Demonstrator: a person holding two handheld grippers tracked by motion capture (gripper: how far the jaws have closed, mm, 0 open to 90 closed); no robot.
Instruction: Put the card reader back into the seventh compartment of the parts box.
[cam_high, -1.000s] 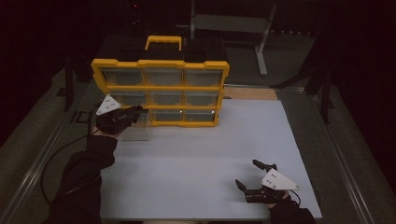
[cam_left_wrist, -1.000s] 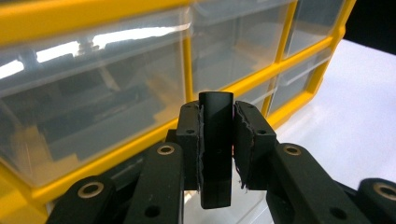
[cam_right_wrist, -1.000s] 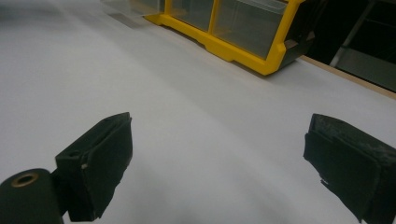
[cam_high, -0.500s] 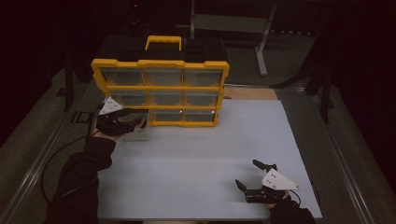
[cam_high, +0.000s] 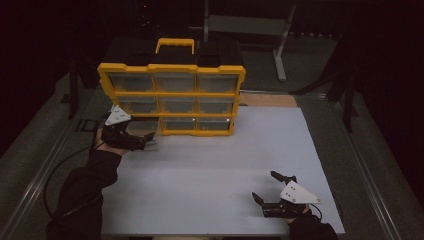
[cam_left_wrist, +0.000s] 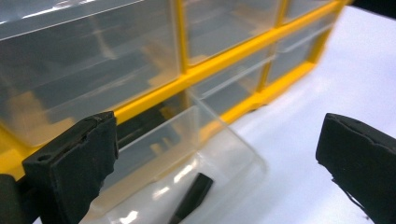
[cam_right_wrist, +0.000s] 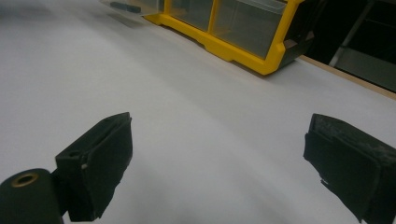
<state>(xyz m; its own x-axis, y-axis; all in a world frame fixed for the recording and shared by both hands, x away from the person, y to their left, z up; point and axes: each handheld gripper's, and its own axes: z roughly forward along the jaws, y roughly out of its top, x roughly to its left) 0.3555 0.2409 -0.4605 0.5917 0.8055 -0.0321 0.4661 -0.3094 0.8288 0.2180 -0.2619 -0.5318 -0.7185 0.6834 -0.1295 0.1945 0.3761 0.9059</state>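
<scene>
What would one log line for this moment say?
left gripper: jaws just opened, clear drawer between them, pulled out of yellow organizer | small black part in drawer | right gripper: open over white tabletop

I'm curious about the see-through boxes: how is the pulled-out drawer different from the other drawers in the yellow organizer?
The pulled-out drawer sticks forward from the bottom left slot onto the white table; the other drawers sit flush inside the yellow organizer. The pulled-out drawer holds a small dark piece; the other drawers look empty. All are clear plastic.

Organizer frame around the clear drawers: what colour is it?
Yellow. The organizer frame shows best in the high view, with a matching yellow handle on top.
</scene>
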